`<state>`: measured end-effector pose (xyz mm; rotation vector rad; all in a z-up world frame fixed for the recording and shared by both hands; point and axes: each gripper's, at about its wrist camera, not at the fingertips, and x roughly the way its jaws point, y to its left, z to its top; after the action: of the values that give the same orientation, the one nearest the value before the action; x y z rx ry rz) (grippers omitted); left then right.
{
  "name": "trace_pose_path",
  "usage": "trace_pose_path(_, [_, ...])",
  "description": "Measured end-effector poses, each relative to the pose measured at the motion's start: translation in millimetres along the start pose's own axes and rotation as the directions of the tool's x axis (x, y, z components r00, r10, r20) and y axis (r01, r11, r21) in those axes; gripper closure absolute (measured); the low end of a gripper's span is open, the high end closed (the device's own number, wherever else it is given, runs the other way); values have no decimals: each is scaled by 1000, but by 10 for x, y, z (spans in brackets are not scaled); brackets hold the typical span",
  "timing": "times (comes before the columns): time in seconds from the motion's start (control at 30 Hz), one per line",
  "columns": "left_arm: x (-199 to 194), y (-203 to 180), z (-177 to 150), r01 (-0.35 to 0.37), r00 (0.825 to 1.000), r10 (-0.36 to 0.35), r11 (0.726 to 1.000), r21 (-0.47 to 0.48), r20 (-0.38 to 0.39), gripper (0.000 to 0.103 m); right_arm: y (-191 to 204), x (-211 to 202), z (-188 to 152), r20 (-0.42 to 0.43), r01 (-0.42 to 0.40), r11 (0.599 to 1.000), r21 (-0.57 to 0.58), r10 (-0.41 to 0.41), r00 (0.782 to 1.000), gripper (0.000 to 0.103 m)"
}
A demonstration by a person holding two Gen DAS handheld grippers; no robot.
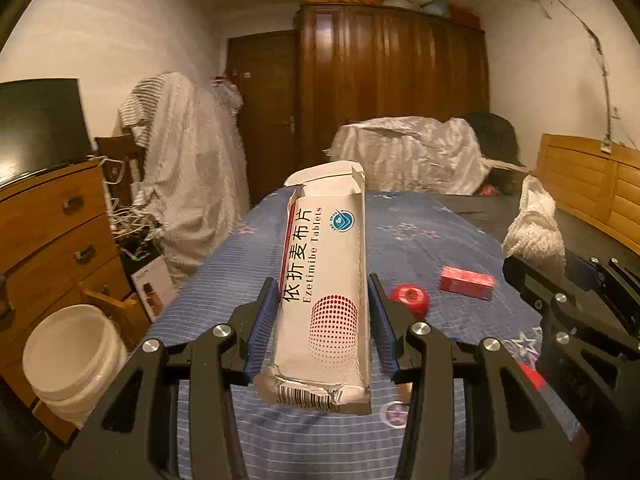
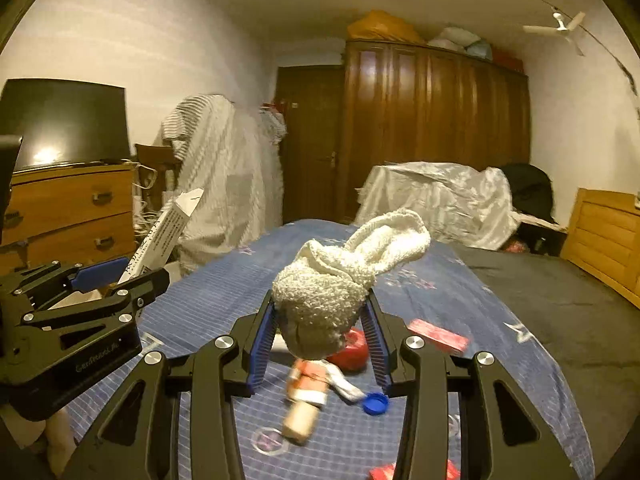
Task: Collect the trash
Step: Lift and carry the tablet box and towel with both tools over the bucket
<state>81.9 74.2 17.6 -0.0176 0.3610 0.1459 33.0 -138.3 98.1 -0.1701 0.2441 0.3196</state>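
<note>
The bed (image 1: 248, 280) with its blue star-print cover fills the middle of both views, and a white bucket (image 1: 72, 360) stands on the floor beside it at the left, in front of the wooden dresser (image 1: 52, 232). Above the cover, the left tool (image 1: 326, 308) is clamped on a torn white tablet box (image 1: 324, 280), its blue pads pressing both long sides. The right tool (image 2: 320, 312) grips a balled white knitted cloth (image 2: 320, 304), lifted clear of the bed. Both pieces look to be in the carrying step, picked up and not yet dropped. More litter lies on the cover: a red box (image 1: 466, 282), a round red object (image 1: 410, 298), a crumpled orange-and-white wrapper (image 2: 308, 392) and a small blue bottle cap (image 2: 376, 404). Judging by the layout, the bucket is probably the bin, so the next move calls for swinging both tools left over its mouth and letting go above the opening, then returning for the small pieces
</note>
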Motion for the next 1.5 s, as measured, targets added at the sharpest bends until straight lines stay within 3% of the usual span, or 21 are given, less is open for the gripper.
trace_pose_path(0.37, [-109, 1001, 205, -170, 985, 170, 982, -85, -1, 60, 1002, 367, 507, 3, -182, 982, -57, 183, 983, 60])
trace_pose_path(0.63, [-246, 1726, 248, -290, 957, 289, 948, -130, -24, 60, 2034, 663, 837, -40, -327, 941, -90, 325, 945, 60])
trace_pose_path(0.87, [-371, 2371, 190, -383, 924, 376, 908, -169, -72, 60, 3027, 928, 1060, -107, -460, 879, -125, 449, 887, 60])
trace_pose_path(1.27, [-304, 3257, 76, -475, 877, 443, 856, -204, -186, 60, 4319, 1610, 1327, -237, -583, 801, -136, 545, 804, 60])
trace_pose_path(1.37, [-229, 3437, 19, -479, 872, 436, 854, -204, -223, 60, 4504, 1801, 1320, -289, -613, 779, -132, 561, 776, 60])
trace_pose_path(1.5, [-106, 3662, -65, -470, 869, 406, 856, -216, -284, 60, 4849, 2102, 1321, -384, -663, 739, -119, 581, 718, 60])
